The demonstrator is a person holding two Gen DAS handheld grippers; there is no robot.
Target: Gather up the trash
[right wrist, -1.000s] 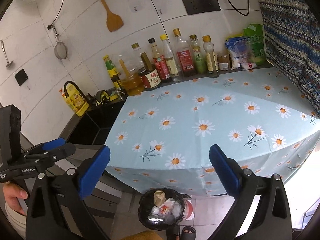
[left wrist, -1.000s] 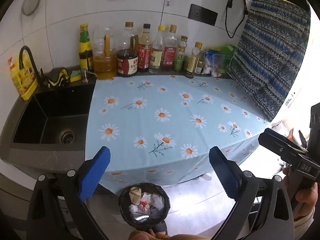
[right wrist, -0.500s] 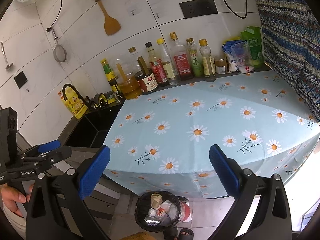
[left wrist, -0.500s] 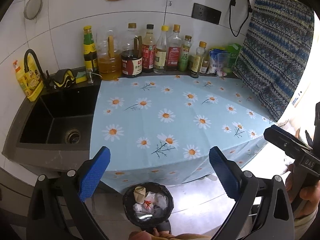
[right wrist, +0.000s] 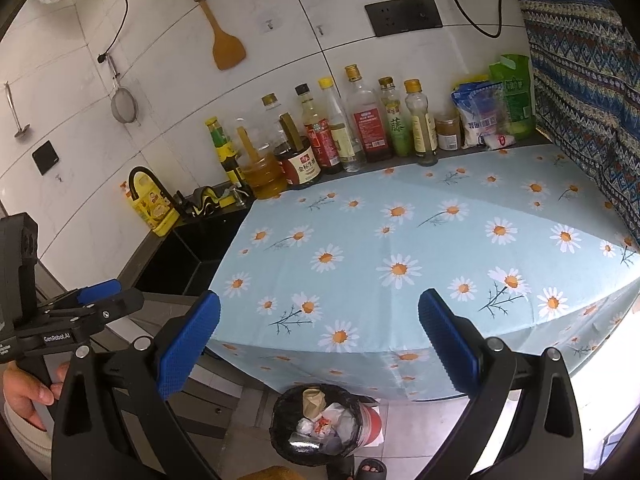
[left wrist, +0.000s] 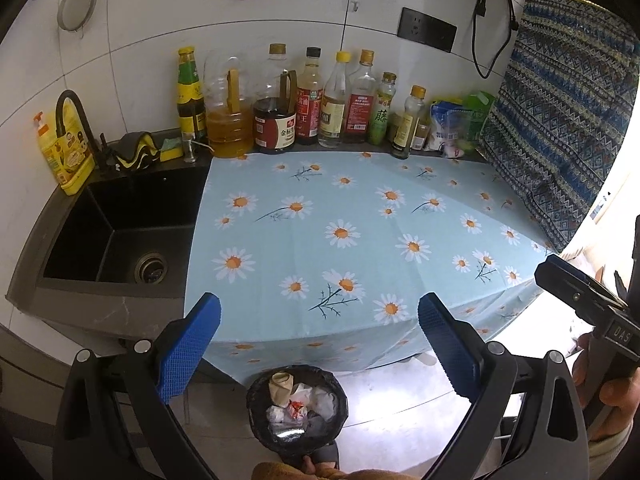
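Observation:
A black trash bin lined with a dark bag stands on the floor below the counter's front edge and holds crumpled paper and wrappers; it also shows in the right wrist view. My left gripper is open and empty, held above the bin in front of the counter. My right gripper is open and empty too, likewise above the bin. The counter's daisy-print blue cloth shows no loose trash.
A row of sauce and oil bottles lines the back wall, with bags at the right. A black sink lies left of the cloth. A patterned curtain hangs at the right. My feet in sandals stand by the bin.
Both grippers have drawn back and risen slightly from the counter; the bin sits a little lower in both views. Both stay open and empty.

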